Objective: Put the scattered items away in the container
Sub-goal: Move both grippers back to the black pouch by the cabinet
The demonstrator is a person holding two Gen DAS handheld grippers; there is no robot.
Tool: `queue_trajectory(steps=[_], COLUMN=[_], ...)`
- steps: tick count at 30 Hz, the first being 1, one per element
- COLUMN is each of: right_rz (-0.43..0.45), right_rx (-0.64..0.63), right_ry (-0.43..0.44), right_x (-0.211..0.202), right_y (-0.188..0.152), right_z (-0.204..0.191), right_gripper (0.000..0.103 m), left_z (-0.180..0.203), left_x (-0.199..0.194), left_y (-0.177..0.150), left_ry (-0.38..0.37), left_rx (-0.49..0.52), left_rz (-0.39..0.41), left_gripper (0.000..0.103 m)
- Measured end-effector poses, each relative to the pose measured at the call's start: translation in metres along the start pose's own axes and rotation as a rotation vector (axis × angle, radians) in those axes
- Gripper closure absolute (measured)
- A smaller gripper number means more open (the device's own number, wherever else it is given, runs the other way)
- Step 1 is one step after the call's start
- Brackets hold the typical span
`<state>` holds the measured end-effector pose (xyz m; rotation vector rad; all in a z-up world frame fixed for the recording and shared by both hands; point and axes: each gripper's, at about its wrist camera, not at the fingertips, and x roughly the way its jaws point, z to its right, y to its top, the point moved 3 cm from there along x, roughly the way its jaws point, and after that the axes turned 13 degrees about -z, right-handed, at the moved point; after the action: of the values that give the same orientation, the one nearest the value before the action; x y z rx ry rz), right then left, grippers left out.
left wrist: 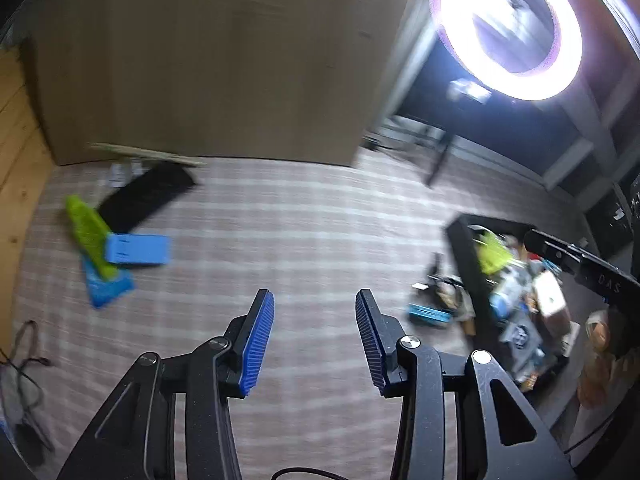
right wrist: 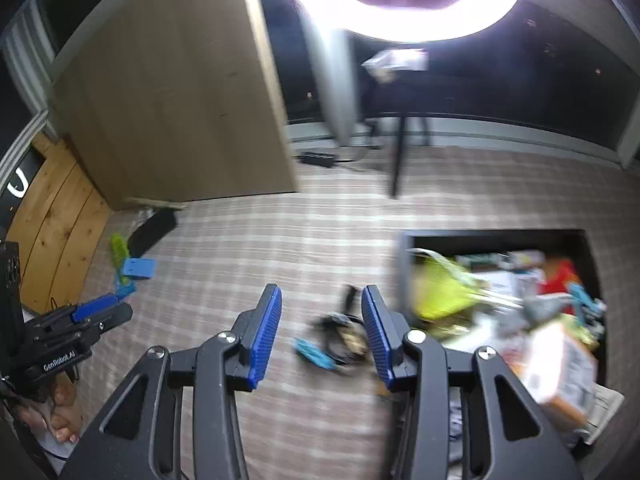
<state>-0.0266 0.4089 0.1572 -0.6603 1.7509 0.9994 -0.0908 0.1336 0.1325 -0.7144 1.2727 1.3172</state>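
My left gripper (left wrist: 315,340) is open and empty above the checked cloth. To its far left lie a light-blue flat block (left wrist: 138,250), a green item (left wrist: 90,236), a blue packet (left wrist: 106,286) and a black flat case (left wrist: 146,196). My right gripper (right wrist: 321,332) is open and empty, held over a small blue item (right wrist: 314,354) and a dark tangle of cables (right wrist: 340,334). The black container (right wrist: 404,256), full of mixed items, is just to its right. The container (left wrist: 466,248) also shows at the right of the left wrist view.
A large cardboard box (left wrist: 208,60) stands at the back. A ring light (left wrist: 508,28) glares on a stand (right wrist: 398,152). A wooden board (right wrist: 56,224) borders the left. Loose cables (left wrist: 24,360) lie at the lower left.
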Motion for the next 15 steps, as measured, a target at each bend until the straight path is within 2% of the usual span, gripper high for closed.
queue_trajectory(steps=[7, 15], right_rz=[-0.056, -0.09], right_rx=[-0.061, -0.063], right_ry=[0.061, 0.116], right_x=[0.052, 0.113], right_y=[0.037, 0.09], right_z=[-0.086, -0.164], right_gripper=[0.062, 0.062], left_z=[-0.105, -0.198], left_x=[-0.006, 0.012], left_y=[0.049, 0.123], left_ry=[0.09, 0.13], left_rx=[-0.109, -0.195], left_rz=[0.026, 0.045], left_gripper=[0.064, 0.062])
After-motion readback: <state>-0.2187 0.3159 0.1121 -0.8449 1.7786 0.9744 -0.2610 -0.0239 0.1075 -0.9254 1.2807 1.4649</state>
